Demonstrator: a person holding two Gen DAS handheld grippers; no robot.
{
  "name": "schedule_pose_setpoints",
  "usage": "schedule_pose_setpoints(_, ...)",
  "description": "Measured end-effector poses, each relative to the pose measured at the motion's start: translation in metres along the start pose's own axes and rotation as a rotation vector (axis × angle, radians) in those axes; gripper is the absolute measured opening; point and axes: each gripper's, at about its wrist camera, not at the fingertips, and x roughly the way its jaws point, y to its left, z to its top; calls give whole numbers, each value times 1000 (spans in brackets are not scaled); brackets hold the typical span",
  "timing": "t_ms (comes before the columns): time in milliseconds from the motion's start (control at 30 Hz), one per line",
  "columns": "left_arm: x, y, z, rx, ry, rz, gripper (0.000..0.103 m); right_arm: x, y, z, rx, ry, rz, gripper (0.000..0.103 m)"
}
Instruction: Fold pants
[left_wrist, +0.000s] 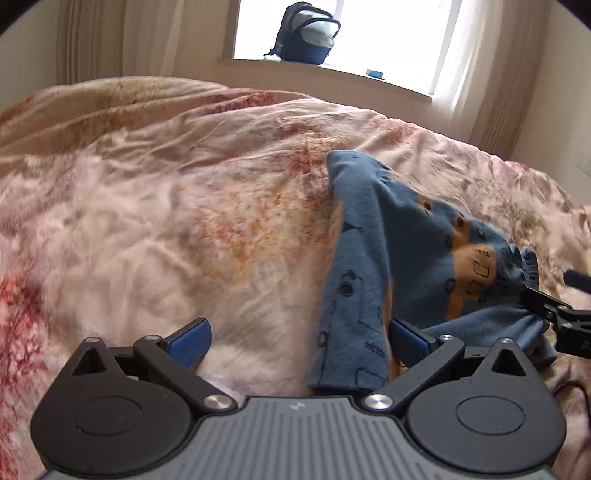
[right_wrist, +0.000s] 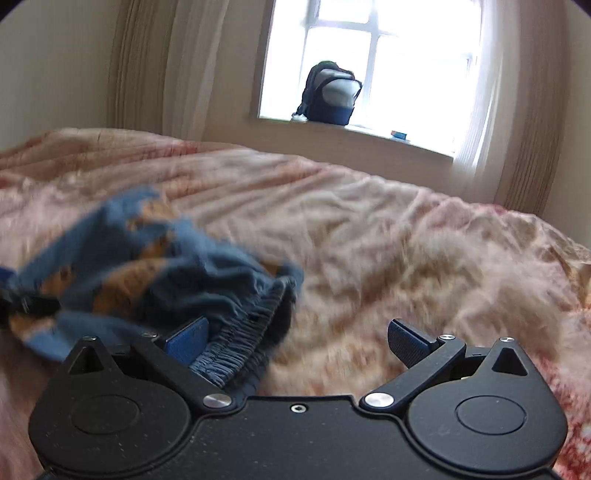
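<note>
Behind a wide bed with a crumpled pink flowered cover (left_wrist: 184, 221), small blue cotton pants with orange print (left_wrist: 406, 236) lie at centre right of the left view. They look light, soft and floppy; the elastic waistband (right_wrist: 240, 347) seems the best hold. Both claws stand wide open: left gripper (left_wrist: 299, 341) straddles a leg, right gripper (right_wrist: 297, 341) touches the waistband.

Both wrist views face window (left_wrist: 343, 33) across bed (left_wrist: 147, 206).

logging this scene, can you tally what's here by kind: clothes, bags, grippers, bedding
Clothes: 1, the blue pants
Bags: 1, the backpack on the windowsill
Grippers: 2, the left gripper and right gripper
Bedding: 1, the pink duvet
Total: 5
</note>
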Motion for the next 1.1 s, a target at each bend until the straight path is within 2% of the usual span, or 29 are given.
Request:
schedule_pose_setpoints(67,-6,-2,10,-5,11,22,103,-9,-6,2,9,-38,-20,102)
schedule_pose_setpoints(133,-11,-11,25,7,-34,22,103,-16,-9,12,-12,-103,-17,102)
schedule_pose_setpoints(233,-3,-32,57,91,-92,-16,103,-5,-4,38,-34,-134,21,102)
schedule_pose_setpoints(300,17,-46,72,175,-109,-2,103,11,3,52,-43,-117,63,102)
schedule_pose_setpoints(367,46,-56,81,253,-59,60,103,33,6,55,-52,-69,128,102)
schedule_pose_setpoints(433,66,-52,84,282,-46,57,103,54,5,48,-81,-19,134,102)
schedule_pose_setpoints(500,78,-41,85,244,-36,9,103,68,-6,38,-72,3,125,102)
schedule_pose_setpoints(567,83,-28,88,167,-10,-46,103,72,-24,35,13,0,152,102)
schedule_pose_setpoints(633,79,-19,88,111,-11,-71,103,69,-33,35,65,-18,142,102)
schedule_pose_setpoints(733,59,-15,84,87,-22,-59,103,56,-37,35,87,-41,116,102)
schedule_pose_setpoints(867,35,-20,64,146,-34,-58,103,35,-27,27,69,-53,159,102)
schedule_pose_setpoints(967,37,-24,44,218,-6,0,103,39,-13,17,-6,20,117,102)
schedule_pose_setpoints(1100,15,-17,39,140,28,-18,103,17,-11,18,9,-9,82,102)
